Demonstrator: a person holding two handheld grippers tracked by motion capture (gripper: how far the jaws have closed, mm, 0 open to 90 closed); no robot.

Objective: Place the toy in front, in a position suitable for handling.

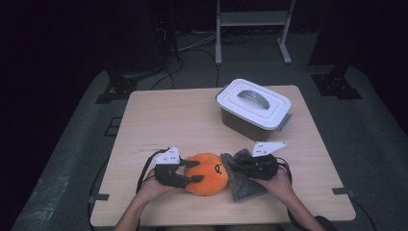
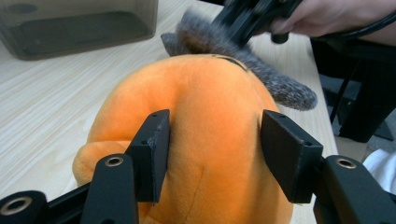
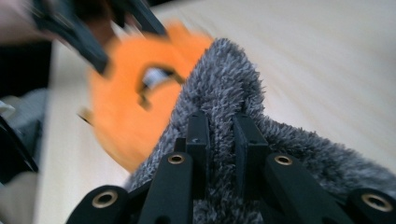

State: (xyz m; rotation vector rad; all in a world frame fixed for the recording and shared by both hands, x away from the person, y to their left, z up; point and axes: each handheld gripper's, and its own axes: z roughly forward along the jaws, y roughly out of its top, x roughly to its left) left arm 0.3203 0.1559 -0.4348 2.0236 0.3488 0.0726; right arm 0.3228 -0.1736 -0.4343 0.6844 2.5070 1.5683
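A round orange plush toy lies near the table's front edge. My left gripper reaches in from the left, its jaws on either side of the plush toy with both pads pressing into it. A grey fuzzy cloth lies against the toy's right side. My right gripper is shut on a raised fold of the cloth, and the blurred orange toy sits just beyond it. In the left gripper view, the right gripper shows over the cloth.
A grey plastic box with a white handled lid stands at the back right of the wooden table; its wall shows beyond the toy. Dark floor, cables and a metal frame lie past the far edge.
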